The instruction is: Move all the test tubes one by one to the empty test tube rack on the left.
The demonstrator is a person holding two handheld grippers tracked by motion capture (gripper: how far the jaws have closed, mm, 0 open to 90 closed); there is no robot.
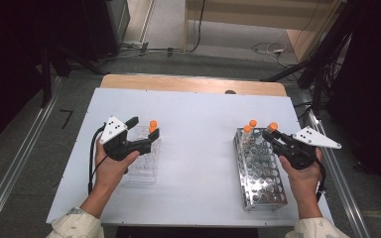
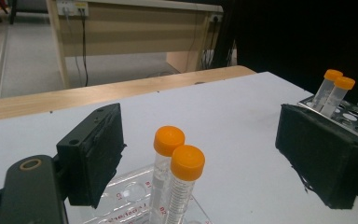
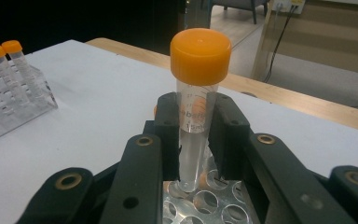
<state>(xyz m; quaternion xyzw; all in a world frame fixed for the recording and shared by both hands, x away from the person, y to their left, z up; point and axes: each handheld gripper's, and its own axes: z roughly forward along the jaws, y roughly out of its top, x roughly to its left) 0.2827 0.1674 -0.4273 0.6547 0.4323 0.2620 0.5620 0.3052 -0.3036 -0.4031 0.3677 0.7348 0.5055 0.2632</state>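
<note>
Nearest the person, the right gripper point(image 3: 193, 140) is clamping an orange-capped centrifuge tube point(image 3: 196, 112) between its black pads, gripping the clear barrel just below the cap, and the tube is hanging upright with its conical tip just above the holes of the metal tube rack point(image 1: 260, 171). In the high view that tube point(image 1: 273, 127) is sitting at the rack's far right corner, beside the two capped tubes point(image 1: 249, 126) standing in the rack's far row. The grip is looking square, which is what this step wants: the lift should be going straight along the tube's axis until the tip is clear of the hole, because any sideways pull while the tip is near the metal rim is likely to tilt the tube in the pads. Squeezing harder is not needed; the pads are already pressing on both sides. Across from the metal rack, the left gripper point(image 1: 143, 130) is waiting with its jaws wide apart and nothing pressed between them, hovering over the clear plastic rack point(image 1: 144, 161), where two more orange-capped tubes point(image 2: 173, 175) are standing side by side between the spread pads without touching them. My read is that the tube is bound for that clear rack, so the carry should be kept upright and well above the white table board point(image 1: 198, 144), with the left gripper kept away from the standing pair.
</note>
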